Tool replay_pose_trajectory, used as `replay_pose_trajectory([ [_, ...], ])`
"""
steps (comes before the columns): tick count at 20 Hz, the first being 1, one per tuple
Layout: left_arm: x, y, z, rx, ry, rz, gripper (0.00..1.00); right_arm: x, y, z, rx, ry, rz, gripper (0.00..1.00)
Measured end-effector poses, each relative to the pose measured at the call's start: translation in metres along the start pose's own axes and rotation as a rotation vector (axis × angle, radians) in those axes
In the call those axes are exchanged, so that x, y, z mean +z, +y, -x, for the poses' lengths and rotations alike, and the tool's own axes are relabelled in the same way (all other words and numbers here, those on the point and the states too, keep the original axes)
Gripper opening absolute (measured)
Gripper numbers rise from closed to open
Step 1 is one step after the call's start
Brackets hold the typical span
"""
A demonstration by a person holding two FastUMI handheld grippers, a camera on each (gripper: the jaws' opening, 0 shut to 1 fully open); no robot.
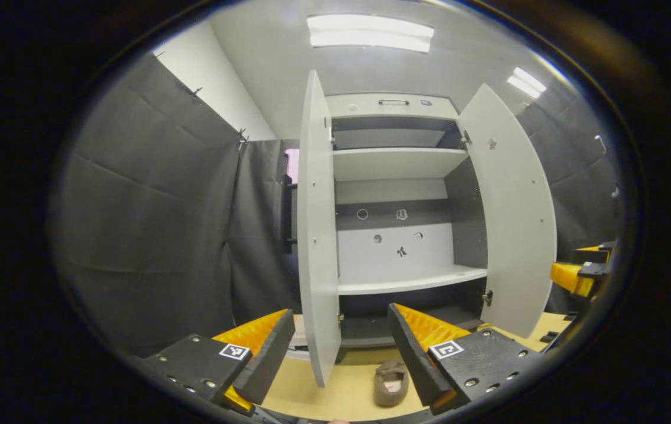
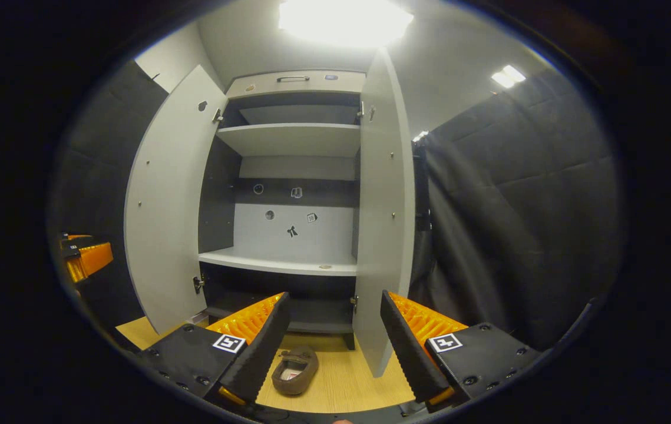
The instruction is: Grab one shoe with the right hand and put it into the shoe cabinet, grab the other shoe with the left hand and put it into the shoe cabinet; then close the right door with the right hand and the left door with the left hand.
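In the right gripper view, the shoe (image 2: pixel 294 370) lies on the wooden floor (image 2: pixel 341 388) at the bottom centre of the frame, just in front of the shoe cabinet (image 2: pixel 288 176). It sits between and beyond the wide-open, empty jaws of the right gripper (image 2: pixel 330 347), nearer its left finger. Its long axis runs roughly away from the camera, leaning a little to the upper right, with the opening facing up.

In the left gripper view a shoe (image 1: pixel 391 383) lies at the bottom, right of centre, close beside the right finger of the left gripper (image 1: pixel 338 353), whose jaws are also wide and empty. I cannot tell if this is the same shoe.

Both cabinet doors stand open, and the shelf (image 2: pixel 279 262) inside is bare. I judge the right gripper better lined up.
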State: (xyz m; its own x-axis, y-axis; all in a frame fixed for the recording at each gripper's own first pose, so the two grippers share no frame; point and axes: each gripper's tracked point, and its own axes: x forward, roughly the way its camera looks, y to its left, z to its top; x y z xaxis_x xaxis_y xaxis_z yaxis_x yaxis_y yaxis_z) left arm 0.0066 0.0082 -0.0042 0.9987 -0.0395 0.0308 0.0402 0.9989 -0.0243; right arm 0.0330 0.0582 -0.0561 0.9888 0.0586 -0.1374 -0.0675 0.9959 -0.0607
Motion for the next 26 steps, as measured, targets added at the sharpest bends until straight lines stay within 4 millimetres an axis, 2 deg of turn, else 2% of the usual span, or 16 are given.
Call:
replay_pose_trajectory([
  [5, -0.003, 0.018, -0.003, 0.03, 0.002, -0.006, 0.94, -0.036, 0.035, -0.028, 0.069, 0.097, 0.04, 0.98],
  [8, -0.007, 0.032, -0.005, 0.072, 0.016, -0.022, 0.94, -0.058, 0.055, -0.054, 0.114, 0.138, 0.035, 0.98],
  [12, -0.009, 0.057, -0.006, 0.144, 0.036, -0.05, 0.95, -0.099, 0.082, -0.089, 0.181, 0.232, 0.032, 0.99],
  [13, -0.009, 0.064, -0.006, 0.163, 0.04, -0.056, 0.99, -0.11, 0.087, -0.096, 0.194, 0.26, 0.032, 0.99],
  [14, -0.011, 0.07, -0.007, 0.183, 0.043, -0.06, 0.94, -0.123, 0.092, -0.103, 0.209, 0.292, 0.033, 0.99],
  [15, -0.012, 0.075, -0.008, 0.2, 0.049, -0.061, 0.94, -0.136, 0.097, -0.11, 0.221, 0.329, 0.038, 0.99],
  [18, -0.02, 0.081, -0.012, 0.236, 0.075, -0.054, 0.94, -0.188, 0.108, -0.119, 0.262, 0.475, 0.034, 0.99],
  [21, -0.024, 0.083, -0.013, 0.255, 0.09, -0.056, 0.94, -0.236, 0.119, -0.119, 0.296, 0.625, -0.008, 0.99],
  [22, -0.027, 0.084, -0.014, 0.26, 0.096, -0.061, 1.0, -0.251, 0.121, -0.119, 0.305, 0.676, -0.019, 0.99],
  [23, -0.03, 0.085, -0.015, 0.263, 0.105, -0.067, 1.0, -0.26, 0.121, -0.115, 0.306, 0.716, -0.03, 0.99],
  [26, -0.037, 0.089, -0.016, 0.27, 0.127, -0.086, 0.94, -0.291, 0.125, -0.118, 0.294, 0.803, -0.033, 0.84],
])
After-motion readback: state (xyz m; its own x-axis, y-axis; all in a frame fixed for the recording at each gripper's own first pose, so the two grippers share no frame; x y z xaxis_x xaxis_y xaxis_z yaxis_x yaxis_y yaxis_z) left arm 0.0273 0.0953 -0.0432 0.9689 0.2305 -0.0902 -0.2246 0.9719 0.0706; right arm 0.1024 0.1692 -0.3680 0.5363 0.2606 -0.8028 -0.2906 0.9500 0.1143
